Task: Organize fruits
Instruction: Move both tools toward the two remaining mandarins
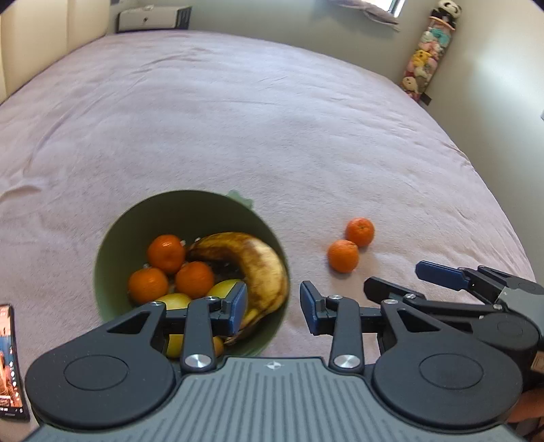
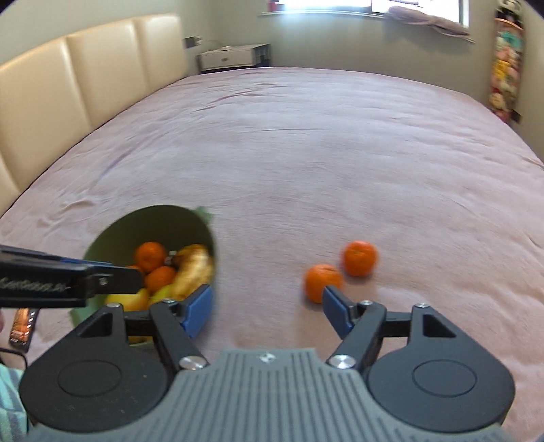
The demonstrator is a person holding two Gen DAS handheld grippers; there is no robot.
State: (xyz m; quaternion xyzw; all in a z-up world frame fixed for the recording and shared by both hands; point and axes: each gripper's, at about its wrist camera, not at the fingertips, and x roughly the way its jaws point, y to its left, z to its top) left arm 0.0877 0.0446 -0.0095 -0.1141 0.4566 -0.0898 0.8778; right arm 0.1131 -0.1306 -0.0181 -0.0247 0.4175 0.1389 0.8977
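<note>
A green bowl stands on the pink bed cover and holds a browned banana, three tangerines and some yellow fruit. Two loose tangerines lie touching each other on the cover, to the right of the bowl. My left gripper is open and empty above the bowl's right rim. My right gripper is open wide with only cover between its fingers. It sits between the bowl and the nearer loose tangerine, whose lower edge its right fingertip hides.
A phone with a lit screen lies on the bed left of the bowl. A cream padded headboard runs along the left. At the far side stand a white box and a column of soft toys.
</note>
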